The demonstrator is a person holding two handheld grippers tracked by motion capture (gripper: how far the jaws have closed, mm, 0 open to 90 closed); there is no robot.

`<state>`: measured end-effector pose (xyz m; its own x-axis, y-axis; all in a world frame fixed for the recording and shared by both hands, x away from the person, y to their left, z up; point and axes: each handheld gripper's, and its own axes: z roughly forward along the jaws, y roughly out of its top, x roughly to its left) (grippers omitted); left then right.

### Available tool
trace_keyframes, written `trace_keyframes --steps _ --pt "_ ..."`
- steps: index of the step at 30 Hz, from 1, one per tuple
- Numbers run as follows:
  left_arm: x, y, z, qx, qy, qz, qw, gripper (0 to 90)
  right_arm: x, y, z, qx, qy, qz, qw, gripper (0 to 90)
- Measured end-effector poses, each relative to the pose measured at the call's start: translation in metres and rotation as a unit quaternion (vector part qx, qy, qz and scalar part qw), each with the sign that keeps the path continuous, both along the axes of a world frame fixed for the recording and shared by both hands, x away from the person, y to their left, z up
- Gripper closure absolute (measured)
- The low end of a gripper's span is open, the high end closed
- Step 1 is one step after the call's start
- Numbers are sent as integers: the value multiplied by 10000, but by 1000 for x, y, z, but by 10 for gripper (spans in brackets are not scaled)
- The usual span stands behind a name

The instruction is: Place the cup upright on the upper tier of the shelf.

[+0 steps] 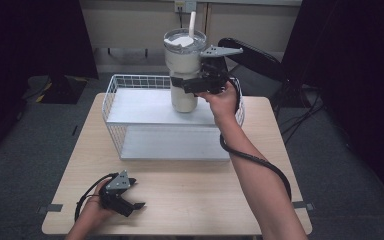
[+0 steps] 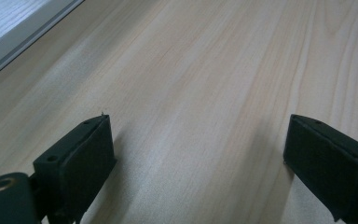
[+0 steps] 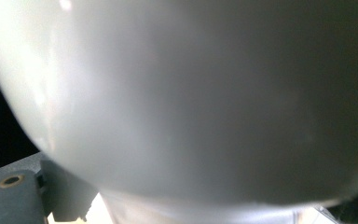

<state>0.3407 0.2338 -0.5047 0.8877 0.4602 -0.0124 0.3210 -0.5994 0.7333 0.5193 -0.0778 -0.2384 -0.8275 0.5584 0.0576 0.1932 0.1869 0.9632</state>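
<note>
High view shows the right gripper point(image 1: 187, 85) seemingly clamped on the tumbler point(image 1: 184, 70) over the rack's point(image 1: 111, 100) far-right corner, next needing steady lowering; left gripper point(image 1: 136, 199) rests spread.

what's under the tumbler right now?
The tumbler stands upright over the top shelf of the white wire rack, with the right tongs around its lower body. Whether its base touches the shelf cannot be told; the shelf directly beneath is covered.
</note>
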Motion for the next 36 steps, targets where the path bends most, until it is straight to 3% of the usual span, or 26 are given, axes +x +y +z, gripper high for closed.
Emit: trace_keyframes --steps 23,36 --pt "0 0 0 3 2 3 10000 79 8 -1 -14 -15 -20 -363 9993 98" --pt "0 0 0 7 0 -8 10000 79 11 2 -22 51 8 -370 9993 97"
